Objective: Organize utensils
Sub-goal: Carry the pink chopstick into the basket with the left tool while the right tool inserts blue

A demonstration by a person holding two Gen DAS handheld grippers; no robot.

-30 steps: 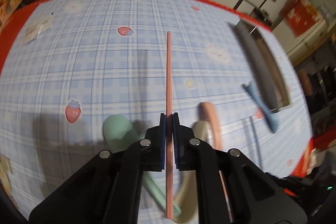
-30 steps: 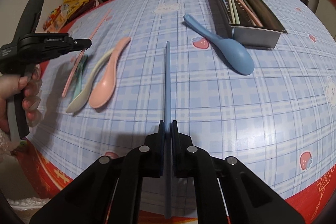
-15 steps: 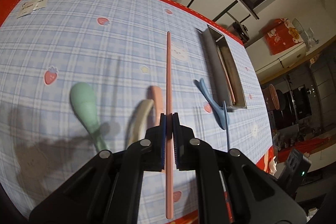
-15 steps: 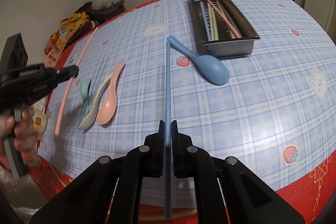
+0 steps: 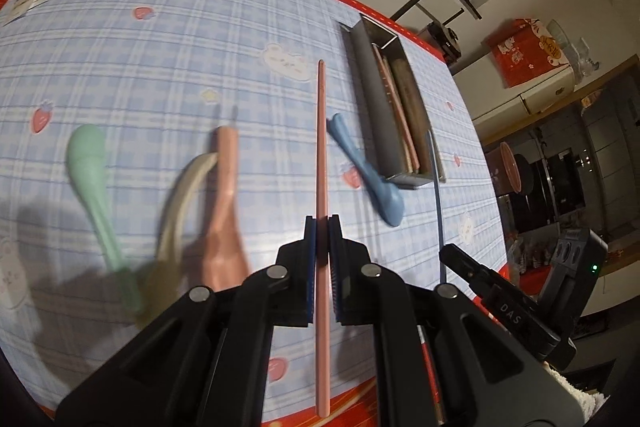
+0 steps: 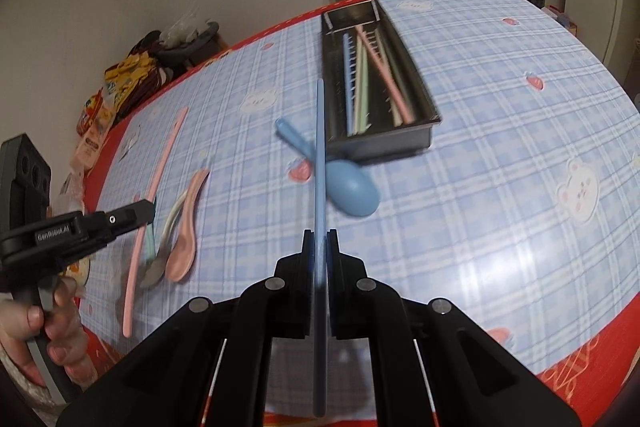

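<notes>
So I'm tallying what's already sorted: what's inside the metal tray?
In the right wrist view the metal tray holds several chopsticks lying lengthwise: blue, pale green, pink and others. No spoons show. Its near wall hides their near tips.

The desk [image 6: 500, 155] wears a pale blue plaid cloth with strawberries and bears, bordered red. The black left claw [image 5: 322, 223] pinches a pink chopstick [image 5: 322, 147]; the black right claw [image 6: 319, 235] pinches a blue chopstick [image 6: 319, 147]. Beyond it lie a blue spoon [image 6: 352, 193] and a grey metal tray [image 6: 420, 143]. To its left lie pink [image 6: 186, 231], cream [image 5: 180, 203] and mint green [image 5: 90, 171] spoons.
</notes>
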